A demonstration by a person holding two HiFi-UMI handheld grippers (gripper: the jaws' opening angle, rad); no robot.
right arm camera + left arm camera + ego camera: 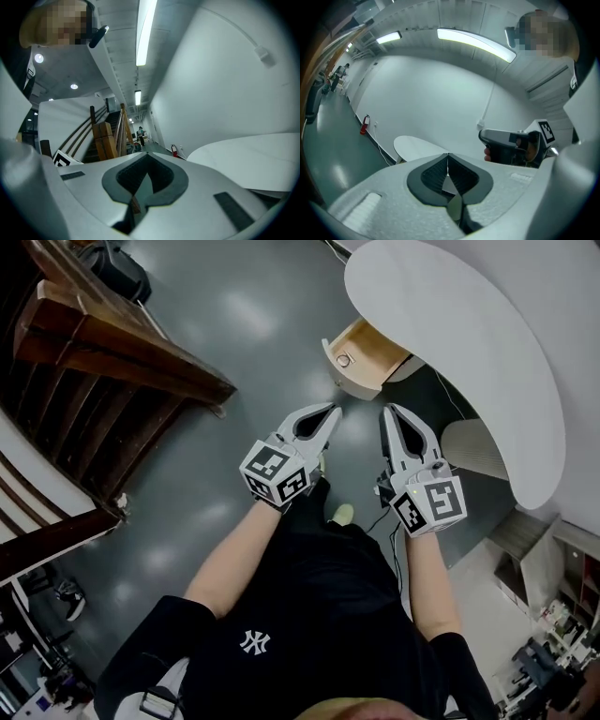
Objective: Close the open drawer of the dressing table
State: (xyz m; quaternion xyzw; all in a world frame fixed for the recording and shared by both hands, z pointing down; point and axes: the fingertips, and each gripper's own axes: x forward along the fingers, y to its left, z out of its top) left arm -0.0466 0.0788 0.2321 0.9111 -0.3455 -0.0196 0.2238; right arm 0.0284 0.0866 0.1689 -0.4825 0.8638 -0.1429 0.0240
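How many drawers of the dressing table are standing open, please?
1. The open drawer juts out from under the white tabletop, just ahead of the left gripper and right gripper. Other drawers may be hidden beneath the tabletop.

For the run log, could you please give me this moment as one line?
drawer: open | left gripper: shut, empty | right gripper: shut, empty | both short of drawer

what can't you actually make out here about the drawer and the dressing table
- Rear of the drawer: head view, covered by the table top.
- Drawer in both gripper views: out of sight; the bodies of the left gripper and the right gripper fill the lower frames.
- Round fitting on the drawer front: head view, too small to identify.
- Distant person: right gripper view, too small.
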